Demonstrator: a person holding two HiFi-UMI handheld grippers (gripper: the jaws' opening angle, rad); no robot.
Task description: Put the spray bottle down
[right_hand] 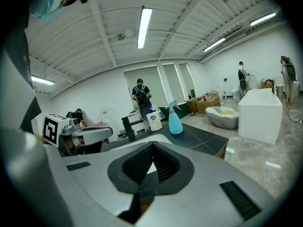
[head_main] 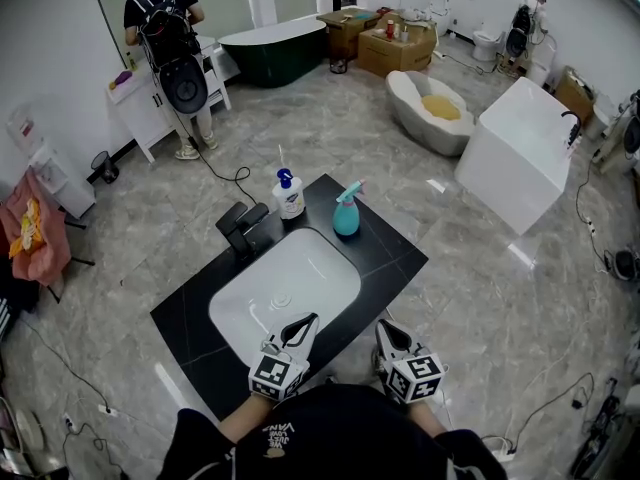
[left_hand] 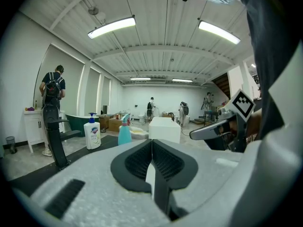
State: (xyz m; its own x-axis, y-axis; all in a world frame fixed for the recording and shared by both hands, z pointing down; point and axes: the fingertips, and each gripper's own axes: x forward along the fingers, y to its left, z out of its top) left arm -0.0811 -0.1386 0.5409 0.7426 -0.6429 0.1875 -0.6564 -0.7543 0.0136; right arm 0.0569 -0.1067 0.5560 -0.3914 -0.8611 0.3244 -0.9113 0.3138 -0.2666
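The teal spray bottle stands upright on the far part of the black countertop, with nothing holding it. It also shows as the spray bottle in the left gripper view and the spray bottle in the right gripper view. My left gripper hangs at the near rim of the white sink, shut and empty. My right gripper is beside it at the counter's near edge, also shut and empty. Both point toward the bottle from well short of it.
A white pump soap bottle and a black faucet stand at the back of the sink. A person with a backpack stands at a white cabinet far left. A white tub sits right, and cables lie on the floor.
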